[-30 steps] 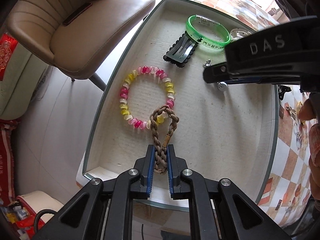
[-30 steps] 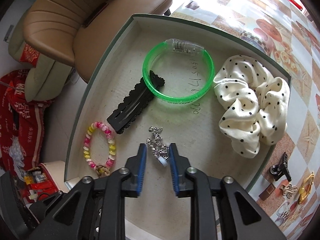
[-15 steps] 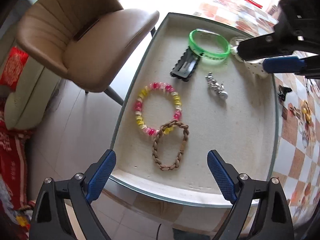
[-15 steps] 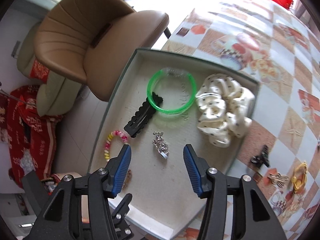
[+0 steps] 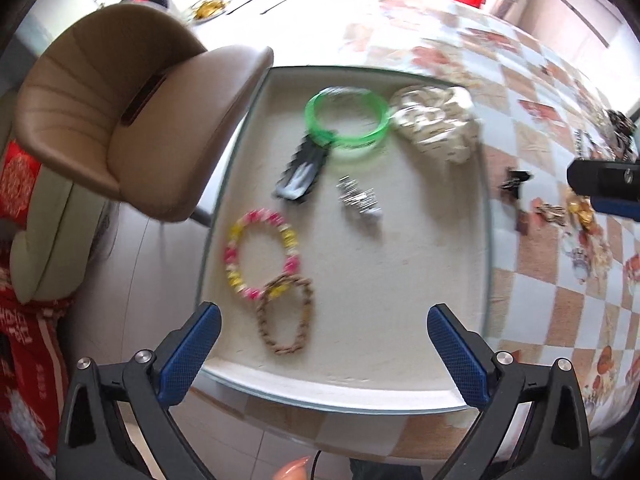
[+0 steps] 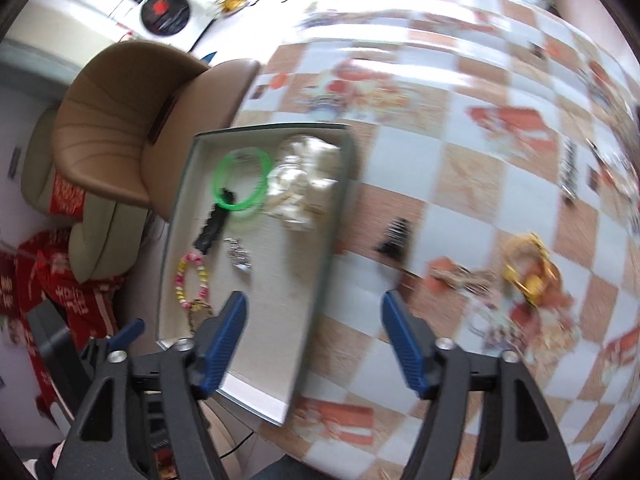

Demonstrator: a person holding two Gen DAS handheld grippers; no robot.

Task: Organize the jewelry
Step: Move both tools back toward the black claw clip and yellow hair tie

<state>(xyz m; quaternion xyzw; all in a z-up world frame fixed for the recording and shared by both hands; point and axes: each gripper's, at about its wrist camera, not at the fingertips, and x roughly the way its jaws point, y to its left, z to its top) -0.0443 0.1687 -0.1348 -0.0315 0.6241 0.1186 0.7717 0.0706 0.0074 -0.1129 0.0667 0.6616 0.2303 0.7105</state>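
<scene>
1. The left tongs (image 5: 324, 336) stand wide and hold nothing; their jaws have just been opening, with only the tray's near edge showing between them.
2. The braided bracelet (image 5: 286, 314) lies loose in the tray (image 5: 400, 384) just ahead of the left tongs, overlapping the pink-and-yellow bead bracelet (image 5: 260, 254).
3. Farther ahead lie a black hair clip (image 5: 302, 174), a silver charm (image 5: 358, 200), a green bangle (image 5: 346, 120) and a spotted scrunchie (image 5: 434, 122).
4. The right tongs (image 6: 314, 328) are spread and empty, jaws just opening, over the tray's right rim.
5. Gold trinkets (image 6: 528, 264) sit on the checked worktop (image 6: 440, 160), ahead and right of the right tongs.
</scene>
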